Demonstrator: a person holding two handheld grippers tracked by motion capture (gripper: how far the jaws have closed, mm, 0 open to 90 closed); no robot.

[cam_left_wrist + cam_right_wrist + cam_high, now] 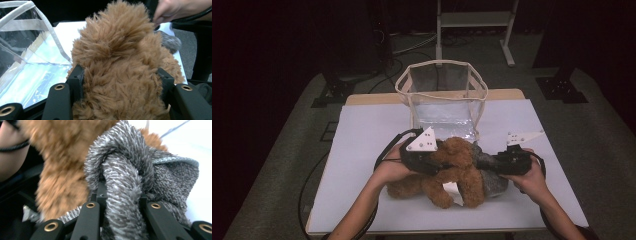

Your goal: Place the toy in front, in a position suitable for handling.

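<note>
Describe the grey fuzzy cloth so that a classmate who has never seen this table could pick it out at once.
Start at the clear plastic bag with white trim standing at the far middle of the white table. Just in front of it lies a brown curly-furred teddy bear, and the grey fuzzy cloth is bunched against the bear's right side, pinched in the right gripper. It alone is grey and flat-woven, not brown and stuffed.

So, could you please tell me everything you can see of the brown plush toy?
The brown plush toy is a shaggy, curly-furred soft animal lying on the white table, limbs splayed toward the near edge, in front of the clear bag. The left gripper is clamped on its fur, and grey fuzzy fabric presses against its right side, pinched by the right gripper.
</note>
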